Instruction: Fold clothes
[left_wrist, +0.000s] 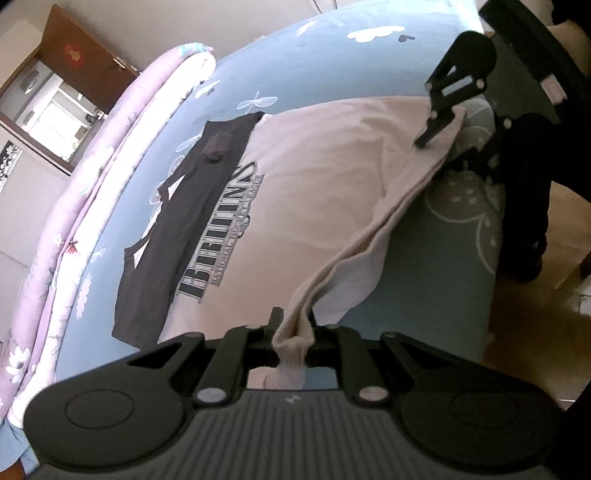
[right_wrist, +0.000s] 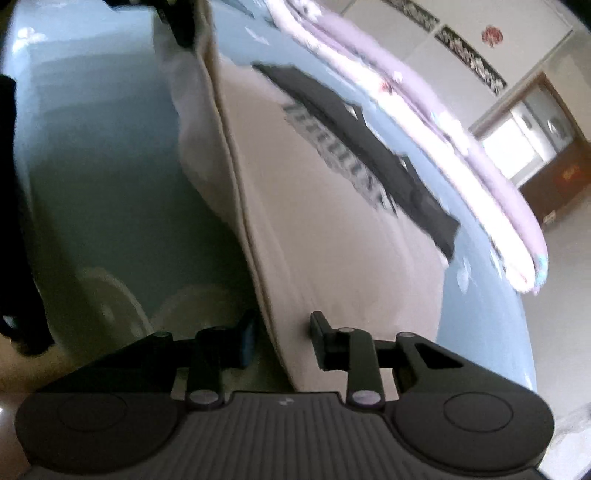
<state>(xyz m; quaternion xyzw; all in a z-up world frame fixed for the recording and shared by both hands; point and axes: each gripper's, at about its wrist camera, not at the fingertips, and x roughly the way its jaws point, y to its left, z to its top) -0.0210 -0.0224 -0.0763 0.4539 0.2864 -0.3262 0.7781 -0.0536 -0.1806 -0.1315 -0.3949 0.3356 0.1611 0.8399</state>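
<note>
Left hand-held gripper (left_wrist: 293, 332): jaws pinched nearly closed on a bunched corner of the cream T-shirt (left_wrist: 314, 192); cloth squeezes out behind the pads. The grip lifts the near hem edge clear of the bed, so the edge runs as a taut raised line toward the other tool.

Right hand-held gripper (right_wrist: 282, 332): jaws part-way open, straddling the far end of that same raised edge. The shirt (right_wrist: 332, 258) edge passes between the fingers, but a gap shows on each side, so no pinch yet by my reading. From the left wrist view this gripper (left_wrist: 436, 122) sits at the shirt's far corner, fingertip on or just above the cloth.

Shirt lies printed side up on the blue bedsheet (left_wrist: 314, 66), dark lettering across the chest. A dark garment (left_wrist: 177, 229) lies flat just beyond it, partly under its far edge. A pink quilt (left_wrist: 110, 166) is rolled along the far side of the bed.

Judgement: both corners of one edge are being taken so the fold can be carried over evenly; right side needs to close first.
</note>
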